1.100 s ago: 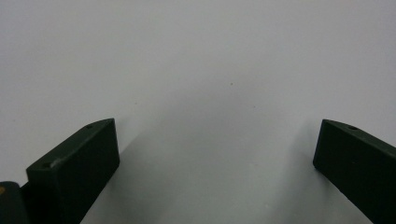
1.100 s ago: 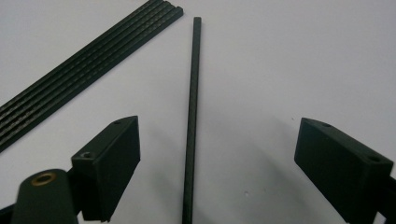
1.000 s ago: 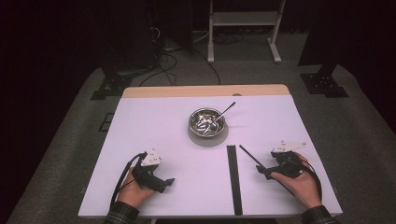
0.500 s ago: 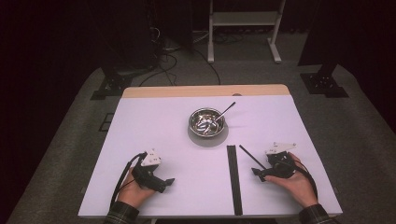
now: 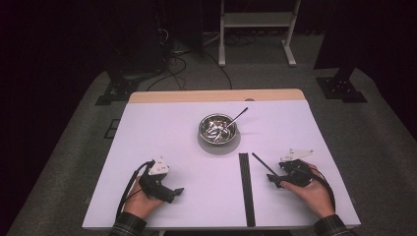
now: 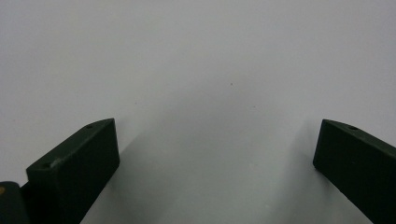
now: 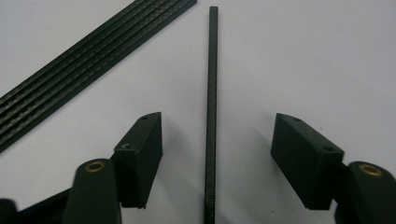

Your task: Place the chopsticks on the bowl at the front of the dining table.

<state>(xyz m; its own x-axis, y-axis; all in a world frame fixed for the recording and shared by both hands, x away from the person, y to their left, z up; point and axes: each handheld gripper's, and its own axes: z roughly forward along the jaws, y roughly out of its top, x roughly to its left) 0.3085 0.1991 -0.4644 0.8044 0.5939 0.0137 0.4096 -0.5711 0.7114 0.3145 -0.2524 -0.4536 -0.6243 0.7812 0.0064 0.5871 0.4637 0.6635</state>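
A shiny round metal bowl (image 5: 218,129) sits mid-table with a thin utensil (image 5: 237,118) leaning out; its pale contents are too small to identify. The right gripper (image 7: 212,140), jaws apart, straddles a slim black rod (image 7: 211,93) beside flat ribbed black strips (image 7: 88,65). The left gripper (image 6: 215,158) gapes over bare white table (image 5: 162,128).

Right gripper (image 5: 273,180) slid left, jaws now straddling loose black rod (image 7: 211,116)
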